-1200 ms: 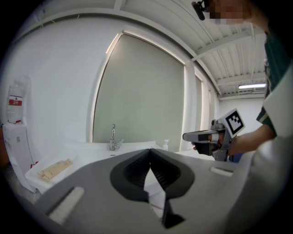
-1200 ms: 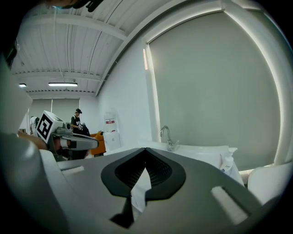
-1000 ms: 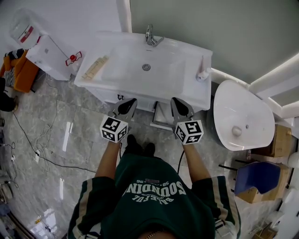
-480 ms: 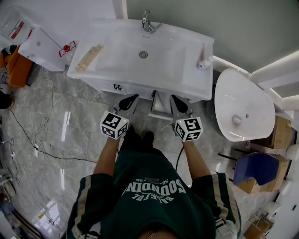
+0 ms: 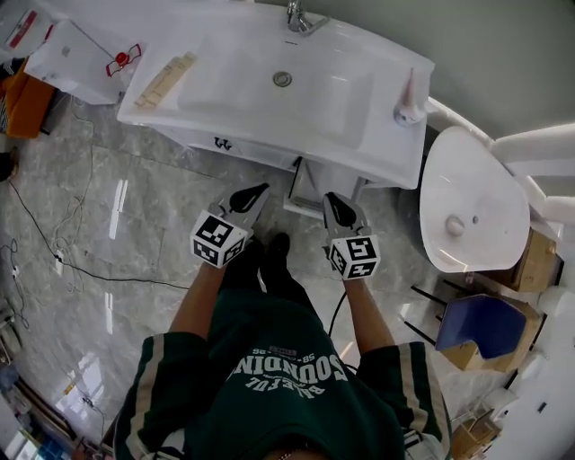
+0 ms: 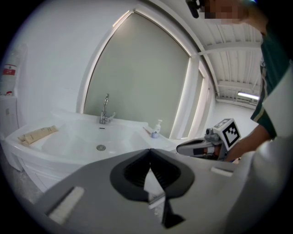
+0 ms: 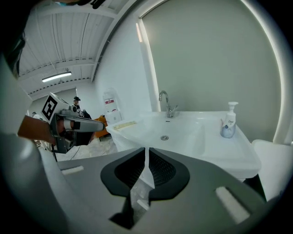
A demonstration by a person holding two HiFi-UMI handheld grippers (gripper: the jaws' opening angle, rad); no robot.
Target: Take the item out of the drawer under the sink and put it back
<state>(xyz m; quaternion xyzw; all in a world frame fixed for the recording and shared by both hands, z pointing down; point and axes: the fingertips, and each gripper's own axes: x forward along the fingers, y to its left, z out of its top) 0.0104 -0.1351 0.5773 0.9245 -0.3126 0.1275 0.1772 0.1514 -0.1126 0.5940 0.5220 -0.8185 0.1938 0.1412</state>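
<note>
The white sink vanity (image 5: 225, 108) stands ahead of me, and its cabinet front with a small dark handle (image 5: 222, 143) faces me under the basin. A narrow panel (image 5: 308, 182) stands ajar under the basin's middle; what is inside is hidden. My left gripper (image 5: 255, 192) is shut and empty, a short way in front of the cabinet. My right gripper (image 5: 336, 206) is also shut and empty, just below the ajar panel. In the left gripper view the jaws (image 6: 149, 153) meet at the tip, as they do in the right gripper view (image 7: 146, 151).
On the basin top are a faucet (image 5: 299, 18), a soap bottle (image 5: 410, 101) at the right and a pale wooden piece (image 5: 165, 79) at the left. A white toilet (image 5: 472, 211) stands to the right, a blue seat (image 5: 485, 325) below it. Cables (image 5: 54, 244) lie on the floor at the left.
Both grippers have drawn back from the cabinet front and the vanity has slid up the head view. Both jaws stay shut.
</note>
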